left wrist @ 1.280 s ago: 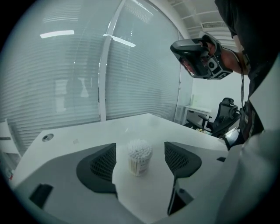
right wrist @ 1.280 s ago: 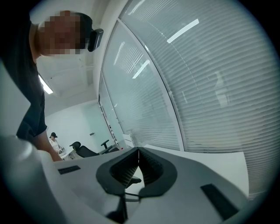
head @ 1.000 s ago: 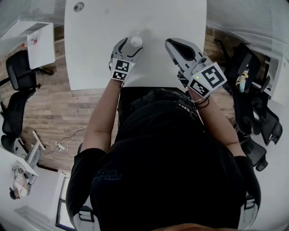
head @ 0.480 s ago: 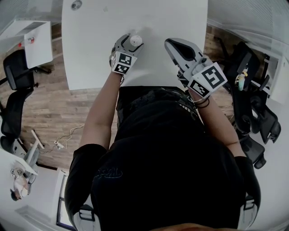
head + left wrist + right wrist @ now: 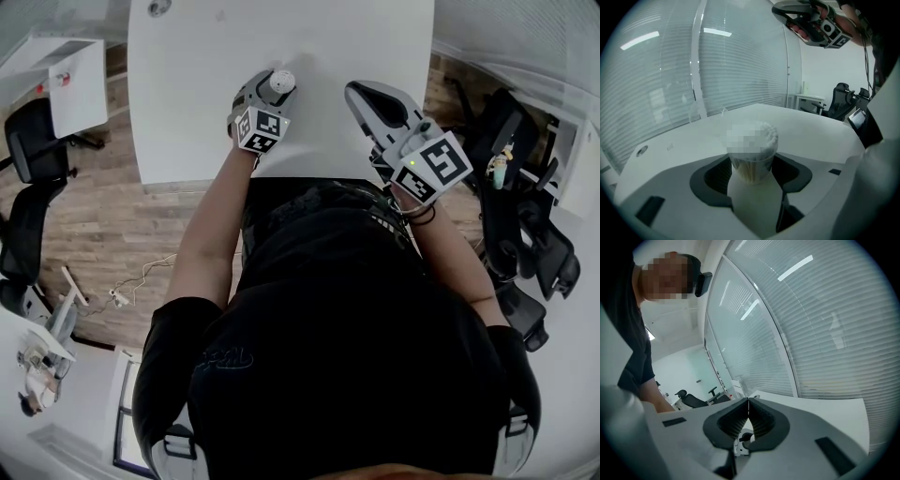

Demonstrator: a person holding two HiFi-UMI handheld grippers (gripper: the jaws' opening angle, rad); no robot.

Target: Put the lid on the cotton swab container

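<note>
The cotton swab container (image 5: 752, 157), a small clear cup packed with white-tipped swabs and with no lid on it, stands on the white table (image 5: 206, 94). My left gripper (image 5: 751, 165) has just been closing and its ribbed pads now touch the cup on both sides. From the head view the cup's white top (image 5: 281, 82) shows between the left gripper's (image 5: 274, 84) fingers. My right gripper (image 5: 362, 92) hovers to the right of it, shut with nothing in it; its pads meet in the right gripper view (image 5: 748, 402). No lid is in sight.
A round cable hole (image 5: 159, 7) sits at the table's far left corner. Office chairs stand on the wooden floor at the left (image 5: 37, 141) and right (image 5: 525, 197). A small white side desk (image 5: 80, 89) is left of the table. Blinds line the far wall.
The left gripper has slid forward and down so its fingers flank the container, and its jaws have closed in on it. The right gripper has stayed put.
</note>
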